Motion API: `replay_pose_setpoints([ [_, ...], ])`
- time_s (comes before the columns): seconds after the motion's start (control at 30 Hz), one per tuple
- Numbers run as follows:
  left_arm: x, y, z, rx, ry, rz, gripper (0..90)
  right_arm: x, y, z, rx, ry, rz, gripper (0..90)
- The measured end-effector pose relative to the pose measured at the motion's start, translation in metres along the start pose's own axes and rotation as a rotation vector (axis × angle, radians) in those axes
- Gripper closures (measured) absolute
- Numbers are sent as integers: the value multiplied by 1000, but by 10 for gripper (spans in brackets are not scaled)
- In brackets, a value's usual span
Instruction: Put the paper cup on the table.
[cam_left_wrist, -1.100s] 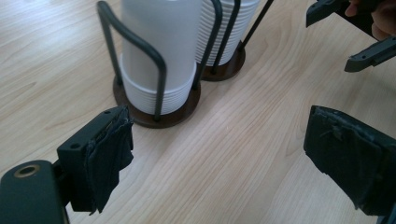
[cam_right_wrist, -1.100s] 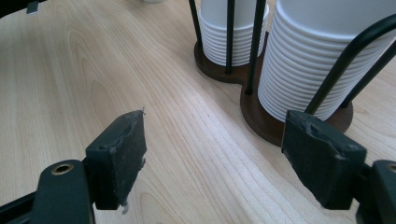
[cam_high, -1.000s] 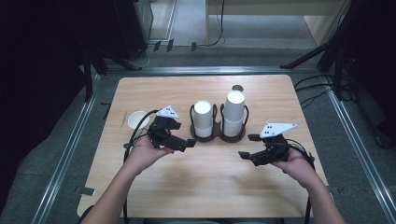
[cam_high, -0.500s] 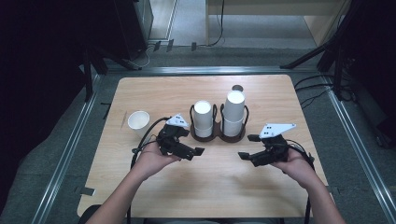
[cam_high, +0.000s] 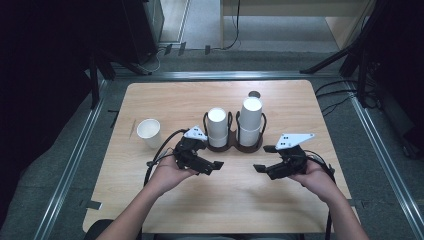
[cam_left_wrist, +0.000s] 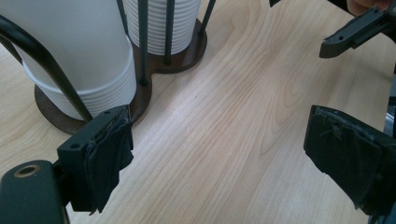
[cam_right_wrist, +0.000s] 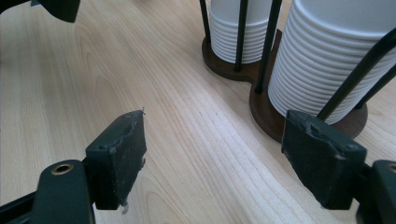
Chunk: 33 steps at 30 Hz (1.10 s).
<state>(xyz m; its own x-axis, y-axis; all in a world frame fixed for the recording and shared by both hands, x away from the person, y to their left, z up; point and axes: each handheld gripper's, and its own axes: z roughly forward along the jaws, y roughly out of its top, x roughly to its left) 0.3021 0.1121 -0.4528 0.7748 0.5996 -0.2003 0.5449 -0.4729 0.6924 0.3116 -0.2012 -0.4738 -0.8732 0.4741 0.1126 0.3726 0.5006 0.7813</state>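
Left gripper (cam_high: 216, 165) held low over the table (cam_high: 295, 100), just in front of the cup rack (cam_high: 234, 145), jaws spread wide with bare wood between them. Empty. In the left gripper view, left stack (cam_left_wrist: 79, 51) close behind its left-hand jaw, right stack (cam_left_wrist: 163, 18) farther back, both standing upright inside the black wire hoops on the dark base.

Right gripper (cam_high: 260, 168) also low over the table, in front of the rack and slightly to its right, jaws wide apart and gripping nothing. In the right gripper view, ribbed right stack (cam_right_wrist: 322, 60) just behind its right-hand jaw, left stack (cam_right_wrist: 238, 28) beyond it.

Both grippers pointing inward toward each other, tips near but apart, bare tabletop between.

Single cup (cam_high: 149, 132) standing upright on the table, open side up, well to the left of the rack and beyond the left hand (cam_high: 167, 172), clear of both grippers. Right stack taller than the left in the high view.
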Motion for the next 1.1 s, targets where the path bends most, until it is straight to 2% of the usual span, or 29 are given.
replay_pose_setpoints([
  [0.13, -2, -3, 5, 7, -10, 4, 83, 1, 0, 1, 6, 3, -4, 223],
  [0.23, -4, -4, 9, 19, 0, 16, 83, 2, 0, 2, 6, 3, -10, 223],
  [0.37, -5, -6, 14, 24, -11, 6, 83, 3, 1, 3, 8, 6, -12, 223],
  [0.47, -7, -7, 18, 40, 1, 20, 83, 3, 1, 3, 10, 6, -13, 223],
  [0.67, -7, -8, 23, 60, 7, 21, 83, 4, 1, 3, 10, 8, -15, 223],
  [0.83, -7, -11, 26, 55, 20, 23, 83, 4, 1, 3, 10, 8, -17, 223],
  [0.97, -8, -11, 28, 64, 42, 47, 83, 4, 1, 3, 11, 9, -17, 223],
  [1.1, -9, -12, 28, 59, 36, 47, 83, 4, 1, 3, 12, 8, -19, 223],
])
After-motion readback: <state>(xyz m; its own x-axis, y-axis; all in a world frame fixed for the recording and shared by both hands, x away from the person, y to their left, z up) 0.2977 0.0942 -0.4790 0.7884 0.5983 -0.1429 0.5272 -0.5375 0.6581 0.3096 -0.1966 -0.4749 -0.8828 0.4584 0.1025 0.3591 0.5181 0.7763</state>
